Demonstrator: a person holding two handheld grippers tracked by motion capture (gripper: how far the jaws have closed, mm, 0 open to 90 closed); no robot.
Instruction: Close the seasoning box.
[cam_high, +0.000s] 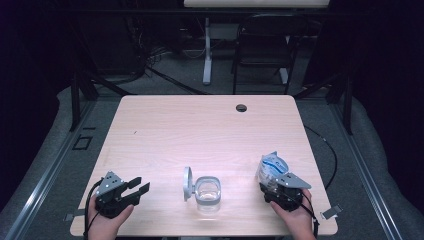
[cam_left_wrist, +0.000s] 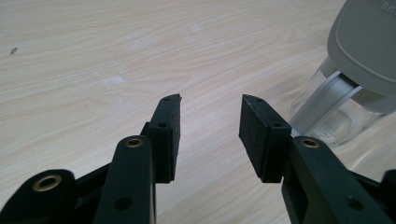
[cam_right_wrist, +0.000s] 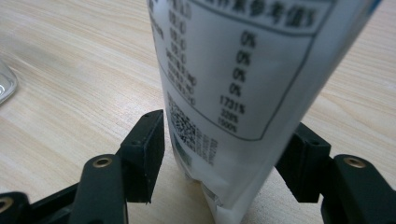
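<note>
A clear container (cam_high: 208, 196) stands near the table's front edge, its grey lid (cam_high: 188, 183) swung up on its left side. My left gripper (cam_high: 141, 185) lies left of it, open and empty. In the left gripper view the left gripper (cam_left_wrist: 210, 121) points past the container (cam_left_wrist: 334, 119) and lid (cam_left_wrist: 369, 42) at the right. A white and blue pouch (cam_high: 271, 166) stands at the front right. My right gripper (cam_right_wrist: 224, 149) has the printed pouch (cam_right_wrist: 243, 70) between its jaws. A thin strip of table shows between the left-hand pad (cam_right_wrist: 149, 154) and the pouch.
The wooden table (cam_high: 200, 130) has a dark cable hole (cam_high: 241, 107) near its far edge. Behind it stand a folding chair (cam_high: 262, 45) and a white desk leg (cam_high: 207, 55). Black cables trail from both grippers off the front edge.
</note>
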